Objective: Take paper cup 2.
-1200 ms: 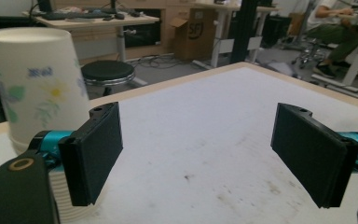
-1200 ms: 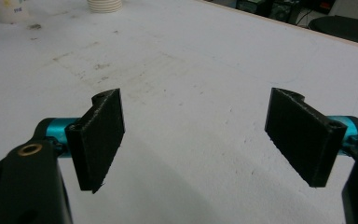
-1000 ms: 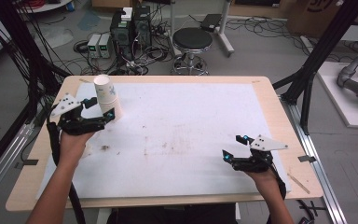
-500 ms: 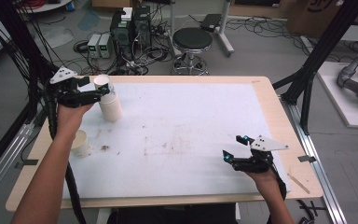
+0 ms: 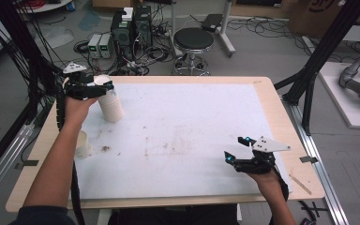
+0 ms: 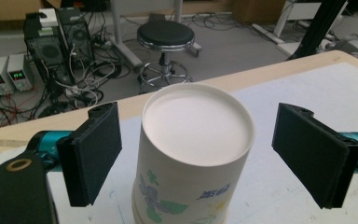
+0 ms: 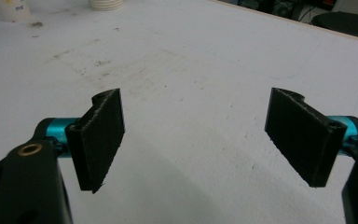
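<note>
- Since the stack (image 6: 193, 154) is paper cups nested upside down, it should be light, thin-walled and easy to crush or tip (a gentle squeeze is my guess).
- It stands at the table's (image 5: 262, 89) far left corner; a single cup (image 5: 82, 144) sits nearer, just beside the forearm.
- The left gripper (image 6: 209, 158) is wide open, pads apart from the cup on both sides, holding nothing.
- Best hold: the side wall just under the stiff top.
- The right gripper (image 7: 205, 140) rests gaping and empty, well apart from the stack.
</note>
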Demonstrator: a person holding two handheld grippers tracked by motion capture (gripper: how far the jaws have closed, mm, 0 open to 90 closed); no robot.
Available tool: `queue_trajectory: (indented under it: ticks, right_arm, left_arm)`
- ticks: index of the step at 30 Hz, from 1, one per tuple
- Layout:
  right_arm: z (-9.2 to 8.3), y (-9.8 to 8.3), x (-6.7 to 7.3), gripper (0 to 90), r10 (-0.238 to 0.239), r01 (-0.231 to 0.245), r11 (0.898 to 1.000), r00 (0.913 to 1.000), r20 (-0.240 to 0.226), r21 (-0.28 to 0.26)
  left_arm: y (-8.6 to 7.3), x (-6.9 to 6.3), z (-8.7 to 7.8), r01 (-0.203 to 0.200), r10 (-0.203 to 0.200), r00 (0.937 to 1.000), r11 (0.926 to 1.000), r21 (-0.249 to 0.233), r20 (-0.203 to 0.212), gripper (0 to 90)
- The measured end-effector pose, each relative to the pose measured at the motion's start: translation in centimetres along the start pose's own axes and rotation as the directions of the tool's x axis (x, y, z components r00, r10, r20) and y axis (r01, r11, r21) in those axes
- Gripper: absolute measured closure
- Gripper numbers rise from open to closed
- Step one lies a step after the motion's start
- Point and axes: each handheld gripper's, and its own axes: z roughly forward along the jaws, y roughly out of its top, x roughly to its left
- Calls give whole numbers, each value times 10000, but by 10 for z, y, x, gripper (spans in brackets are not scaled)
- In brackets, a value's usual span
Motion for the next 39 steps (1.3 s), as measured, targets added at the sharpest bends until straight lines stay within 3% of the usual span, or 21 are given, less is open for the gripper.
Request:
queue_trajectory:
  ticks: [9,13,17,22,25,29,39]
  right_arm:
    - [0,-1,-1,204,31,-31,10000,10000,-47,32]
    - [0,-2,-1,204,54,-53,9999,10000,-71,95]
    - [2,-2,-1,204,31,-30,9999,9999,-122,98]
    - [2,-2,0,205,38,-36,9999,9999,-159,136]
    - [2,-2,-1,205,14,-13,10000,9999,-134,98]
    - [2,-1,0,205,61,-59,9999,9999,-154,104]
    - [0,1,3,205,-2,2,10000,9999,-163,-32]
  left_arm:
    - [-5,1,12,-101,100,9999,9996,260,54,228]
    - [-5,1,14,-354,351,9994,9985,414,79,320]
    - [-5,2,13,-348,345,9994,9988,354,80,324]
    - [0,0,7,-442,443,9990,9990,-79,86,328]
    - [6,0,1,-509,510,9986,9987,-75,164,331]
    - [19,-2,-12,-680,691,9974,9963,-534,195,335]
    - [41,-6,-53,-841,850,9964,9807,-1765,-22,342]
